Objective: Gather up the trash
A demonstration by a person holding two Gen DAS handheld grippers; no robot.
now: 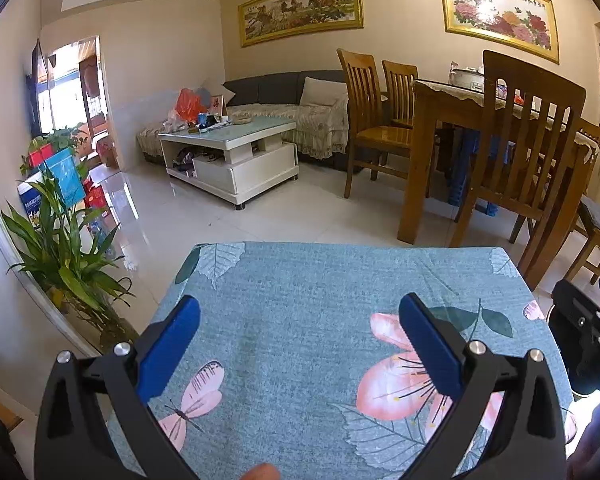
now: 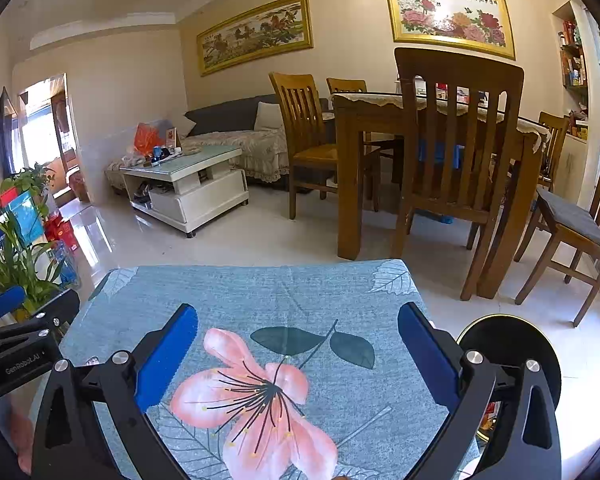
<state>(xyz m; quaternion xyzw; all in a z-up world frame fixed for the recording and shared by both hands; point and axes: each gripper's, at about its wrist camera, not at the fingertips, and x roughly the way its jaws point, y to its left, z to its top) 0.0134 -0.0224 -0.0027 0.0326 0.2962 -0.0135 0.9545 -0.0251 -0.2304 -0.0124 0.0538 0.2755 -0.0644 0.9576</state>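
Observation:
A small table under a blue cloth (image 1: pixel 300 280) printed with pink flowers and butterflies fills the lower half of both views. My left gripper (image 1: pixel 299 306) hovers over it, open, with nothing between its blue pads. My right gripper (image 2: pixel 298 312) hangs open over the big pink flower (image 2: pixel 256 396), also holding nothing. No loose item lies on the visible cloth. A round black bin with a gold rim (image 2: pixel 512 340) stands on the floor right of the table, partly hidden behind my right finger. Each gripper's black body shows at the edge of the other view.
A wooden dining table (image 2: pixel 352 128) with several chairs (image 2: pixel 456 128) stands beyond, to the right. A white coffee table (image 1: pixel 236 148) carries an orange bag and small clutter. A potted plant (image 1: pixel 64 256) and boxes are on the left. Glossy white floor lies between.

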